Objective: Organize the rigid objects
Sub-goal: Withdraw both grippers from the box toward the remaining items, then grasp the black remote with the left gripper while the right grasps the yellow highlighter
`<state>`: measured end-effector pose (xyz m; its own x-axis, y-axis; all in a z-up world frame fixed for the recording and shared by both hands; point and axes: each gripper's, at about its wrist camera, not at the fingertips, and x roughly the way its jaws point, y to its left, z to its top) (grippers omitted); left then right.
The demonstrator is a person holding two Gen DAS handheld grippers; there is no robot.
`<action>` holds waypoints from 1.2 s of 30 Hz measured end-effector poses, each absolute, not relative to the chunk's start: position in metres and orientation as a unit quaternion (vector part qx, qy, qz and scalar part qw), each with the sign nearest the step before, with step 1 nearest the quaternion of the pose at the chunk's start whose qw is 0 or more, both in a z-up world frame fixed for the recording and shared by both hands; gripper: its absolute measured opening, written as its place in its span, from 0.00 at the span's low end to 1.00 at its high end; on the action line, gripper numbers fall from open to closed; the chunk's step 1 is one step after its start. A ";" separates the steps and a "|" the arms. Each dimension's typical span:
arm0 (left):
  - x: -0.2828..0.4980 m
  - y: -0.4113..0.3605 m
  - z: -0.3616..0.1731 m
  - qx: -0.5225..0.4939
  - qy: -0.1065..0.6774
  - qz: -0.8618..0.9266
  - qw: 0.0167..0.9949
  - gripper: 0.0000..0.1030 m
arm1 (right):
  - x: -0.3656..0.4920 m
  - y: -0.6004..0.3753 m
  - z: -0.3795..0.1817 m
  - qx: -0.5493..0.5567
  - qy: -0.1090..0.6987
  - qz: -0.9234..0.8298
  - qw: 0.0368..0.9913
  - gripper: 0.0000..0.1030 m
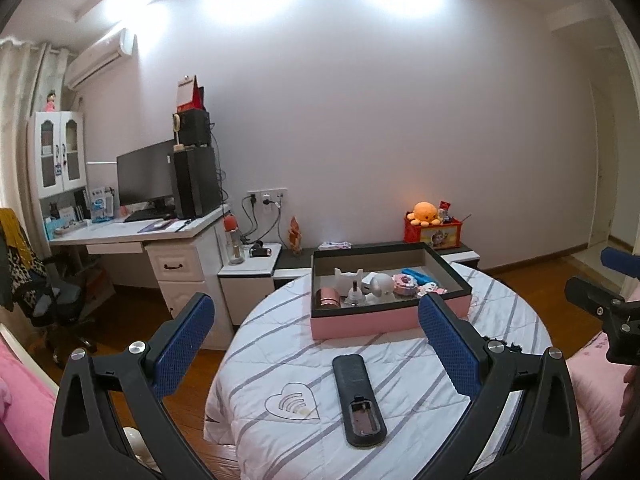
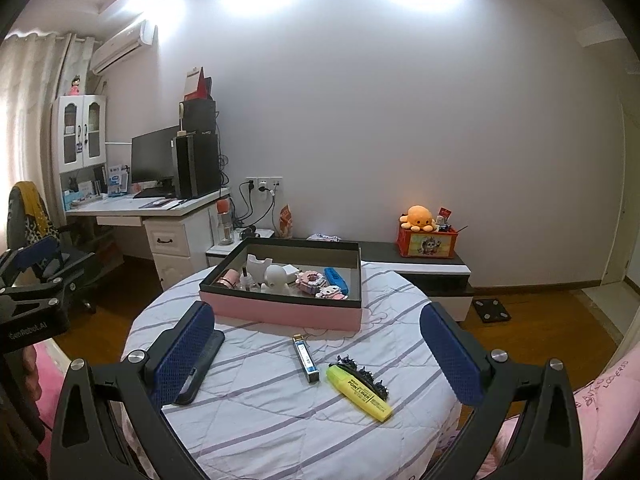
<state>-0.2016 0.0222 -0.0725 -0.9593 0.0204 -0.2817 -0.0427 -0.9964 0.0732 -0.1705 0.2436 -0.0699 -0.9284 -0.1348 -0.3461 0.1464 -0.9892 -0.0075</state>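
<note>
Apparently round, striped table (image 2: 280,420) before desk (image 2: 160,206), bedroom.

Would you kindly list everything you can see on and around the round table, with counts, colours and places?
Table: one, round, white cover with grey stripes, centre.
Storage box: one, pink sides, dark rim, far side of table, holding small items.
Remote control: one, black, battery bay open, near left side of table.
Lighter: one, blue and silver, in front of the box.
Highlighter: one, yellow, near right of table.
Hair clip: one, black, just behind the highlighter.
Plush octopus: one, orange, on a red box by the wall.
Left hand-held gripper: one, black with blue pads, open, above the remote.
Right hand-held gripper: one, same colours, open, empty.
</note>
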 end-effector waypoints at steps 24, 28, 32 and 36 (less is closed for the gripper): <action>-0.230 0.045 -0.100 -0.200 0.058 0.978 0.032 1.00 | -0.191 0.257 -0.095 0.223 0.005 -0.972 0.075 1.00; -0.245 0.048 -0.118 -0.239 0.046 0.969 0.044 1.00 | -0.199 0.263 -0.110 0.242 0.001 -0.968 0.072 1.00; -0.262 0.049 -0.145 -0.295 0.030 0.954 0.052 1.00 | -0.211 0.275 -0.133 0.274 -0.003 -0.960 0.061 1.00; -0.279 0.054 -0.174 -0.344 0.030 0.937 0.057 1.00 | -0.224 0.287 -0.157 0.309 -0.013 -0.949 0.054 1.00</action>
